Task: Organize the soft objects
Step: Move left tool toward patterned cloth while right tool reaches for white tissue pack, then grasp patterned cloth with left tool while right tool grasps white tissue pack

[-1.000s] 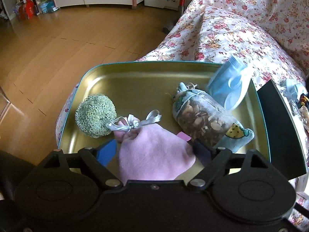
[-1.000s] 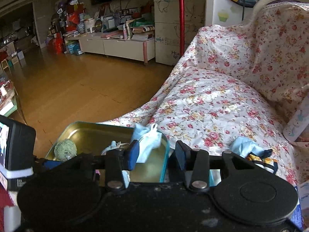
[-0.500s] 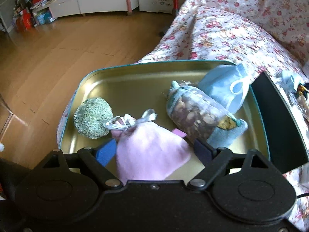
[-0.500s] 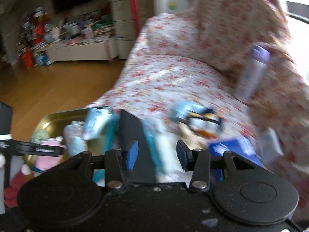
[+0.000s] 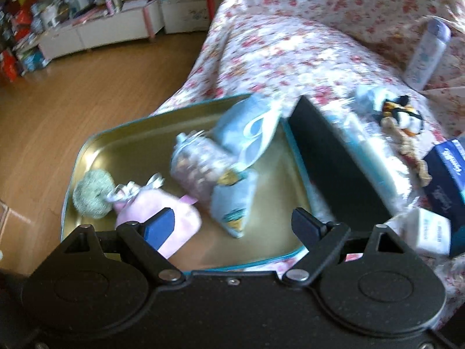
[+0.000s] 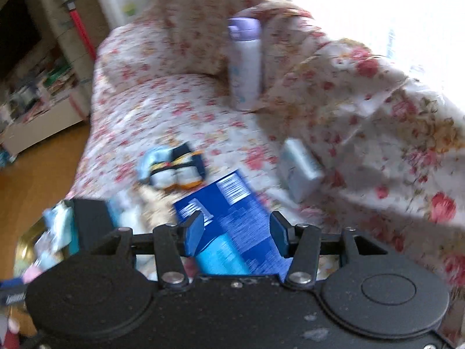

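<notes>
A gold tin tray (image 5: pixel 145 136) on the floral sofa holds a green fuzzy ball (image 5: pixel 91 193), a pink pouch (image 5: pixel 174 224), a mesh sachet of dried bits (image 5: pixel 200 165) and a light blue pouch (image 5: pixel 247 133). My left gripper (image 5: pixel 232 224) is open and empty over the tray's near edge, the pink pouch lying by its left finger. A penguin plush (image 5: pixel 407 119) lies on the sofa to the right; it also shows in the right wrist view (image 6: pixel 174 170). My right gripper (image 6: pixel 237 234) is open and empty above a blue box (image 6: pixel 232 221).
The black tin lid (image 5: pixel 334 163) leans beside the tray. A purple-capped bottle (image 6: pixel 245 61) stands against the sofa back. A pale blue box (image 6: pixel 300 168) and a white box (image 5: pixel 427 229) lie on the sofa. Wood floor (image 5: pixel 72 101) lies to the left.
My left gripper let go of the pink pouch in the tray and swung right. My right gripper swung right from the tray to the sofa items and opened wider.
</notes>
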{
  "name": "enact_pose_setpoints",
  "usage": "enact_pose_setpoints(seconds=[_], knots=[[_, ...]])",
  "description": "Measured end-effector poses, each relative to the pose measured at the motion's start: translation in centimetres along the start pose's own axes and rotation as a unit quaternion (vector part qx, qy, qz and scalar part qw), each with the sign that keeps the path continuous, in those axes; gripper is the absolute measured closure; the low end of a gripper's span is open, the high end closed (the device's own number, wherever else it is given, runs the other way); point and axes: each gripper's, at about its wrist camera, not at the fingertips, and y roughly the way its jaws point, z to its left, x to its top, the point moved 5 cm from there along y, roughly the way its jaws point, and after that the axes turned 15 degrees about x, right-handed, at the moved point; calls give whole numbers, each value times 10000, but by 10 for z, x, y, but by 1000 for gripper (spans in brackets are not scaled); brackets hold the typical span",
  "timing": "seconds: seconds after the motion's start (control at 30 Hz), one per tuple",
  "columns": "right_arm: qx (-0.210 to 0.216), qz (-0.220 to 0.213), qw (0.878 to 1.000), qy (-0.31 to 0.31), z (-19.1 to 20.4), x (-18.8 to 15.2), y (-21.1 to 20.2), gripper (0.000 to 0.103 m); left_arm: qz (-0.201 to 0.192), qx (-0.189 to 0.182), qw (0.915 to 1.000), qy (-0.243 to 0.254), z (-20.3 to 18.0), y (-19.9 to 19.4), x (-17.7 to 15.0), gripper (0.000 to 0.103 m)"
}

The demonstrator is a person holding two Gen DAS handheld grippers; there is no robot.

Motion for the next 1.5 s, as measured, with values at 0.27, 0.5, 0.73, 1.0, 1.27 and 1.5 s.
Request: enact_pose_setpoints(seconds=[0.27, 0.5, 0.73, 1.0, 1.27, 1.5], knots=[[-1248, 401, 9901, 493, -46, 36, 59, 45, -311, -92, 9991, 266, -33, -25, 24, 19], [-559, 565, 9917, 1009, -67, 51, 104, 46, -357, -117, 9982, 460, -57, -27, 35, 19], [179, -123, 9965, 805, -59, 63, 89, 51, -315, -139, 9979, 547, -73, -22, 44, 19], [-180, 477, 9934, 1024, -68, 70, 126, 43, -381, -116, 9965, 734, -91, -19, 68, 19], [-729, 906, 9928, 274, -54, 59, 166, 35, -355, -340, 9952, 841, -125, -14, 107, 18], [-574, 938, 9928, 475, -66, 54, 171, 51, -9, -658, 9938, 900, -170, 5, 133, 18]])
